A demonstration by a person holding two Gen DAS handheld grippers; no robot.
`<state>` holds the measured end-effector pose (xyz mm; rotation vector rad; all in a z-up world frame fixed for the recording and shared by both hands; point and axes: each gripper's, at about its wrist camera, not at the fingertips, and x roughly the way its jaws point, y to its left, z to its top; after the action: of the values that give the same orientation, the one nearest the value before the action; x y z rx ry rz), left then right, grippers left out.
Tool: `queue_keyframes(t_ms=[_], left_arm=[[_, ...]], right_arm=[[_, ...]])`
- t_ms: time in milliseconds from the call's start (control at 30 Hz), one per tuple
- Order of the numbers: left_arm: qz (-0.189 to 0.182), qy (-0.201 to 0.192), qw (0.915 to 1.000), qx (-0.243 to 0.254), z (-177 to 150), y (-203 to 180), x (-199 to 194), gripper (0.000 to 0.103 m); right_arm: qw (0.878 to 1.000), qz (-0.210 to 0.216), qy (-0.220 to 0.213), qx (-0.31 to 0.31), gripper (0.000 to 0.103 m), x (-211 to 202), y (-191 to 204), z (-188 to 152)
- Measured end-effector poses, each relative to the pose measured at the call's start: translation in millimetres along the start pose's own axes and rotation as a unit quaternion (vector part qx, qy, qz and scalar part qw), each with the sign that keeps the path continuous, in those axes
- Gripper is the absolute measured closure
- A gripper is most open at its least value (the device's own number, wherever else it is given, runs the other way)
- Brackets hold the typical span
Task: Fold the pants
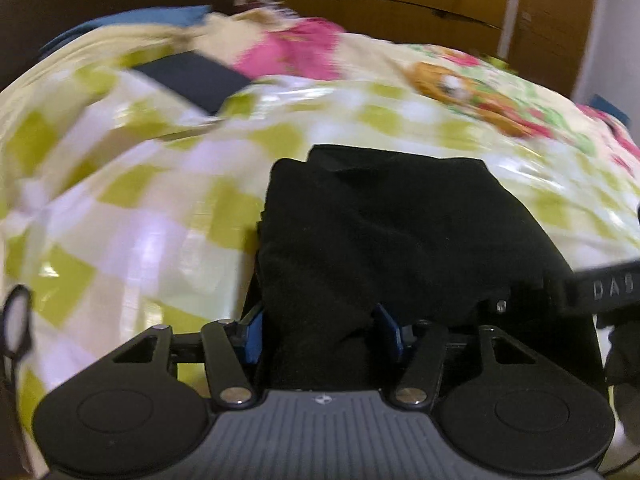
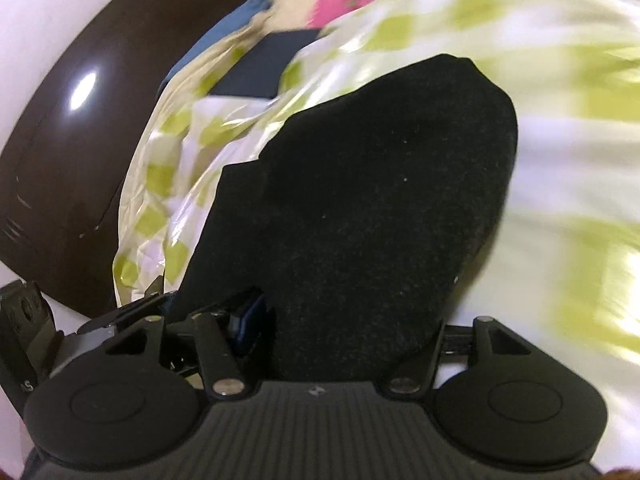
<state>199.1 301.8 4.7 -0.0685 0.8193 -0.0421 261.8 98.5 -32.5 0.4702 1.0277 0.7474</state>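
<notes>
The left gripper (image 1: 320,332) has its blue fingers (image 1: 253,334) clenched on a bunch of the black pants (image 1: 384,232), which spread from the fingers toward 12 o'clock over the checked green and white sheet (image 1: 132,208). The right gripper (image 2: 344,320) also grasps the pants (image 2: 360,200); the cloth covers its right finger, and only the left blue one (image 2: 248,316) shows. A dark flat thing (image 1: 192,76) lies on the sheet at 11 o'clock, well apart from the pants, and a brown board (image 2: 80,128) stands at 9 o'clock in the right view.
</notes>
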Motion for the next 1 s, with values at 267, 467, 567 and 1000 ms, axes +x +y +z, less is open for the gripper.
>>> queue_keyframes(t_ms=[267, 467, 567, 1000], left_arm=[[0.023, -0.02, 0.9993, -0.024, -4.1, 21.8, -18.1, 0.028], [0.051, -0.017, 0.9984, 0.016, -22.2, -13.4, -38.3, 0.013], [0.055, -0.008, 0.9969, 0.056, -24.2, -23.9, -48.1, 0.011], [-0.021, -0.001, 0.9975, 0.068, -47.8, -12.7, -89.5, 0.0]], right_arm=[[0.999, -0.037, -0.01, 0.002, 0.041, -16.9, 5.8, -11.8], [0.989, -0.123, -0.084, -0.023, 0.037, -92.6, 24.7, -61.4], [0.987, -0.128, -0.084, -0.048, 0.032, -97.7, 55.7, -82.5], [0.975, -0.197, -0.098, 0.016, 0.027, -91.0, 101.5, -135.6]])
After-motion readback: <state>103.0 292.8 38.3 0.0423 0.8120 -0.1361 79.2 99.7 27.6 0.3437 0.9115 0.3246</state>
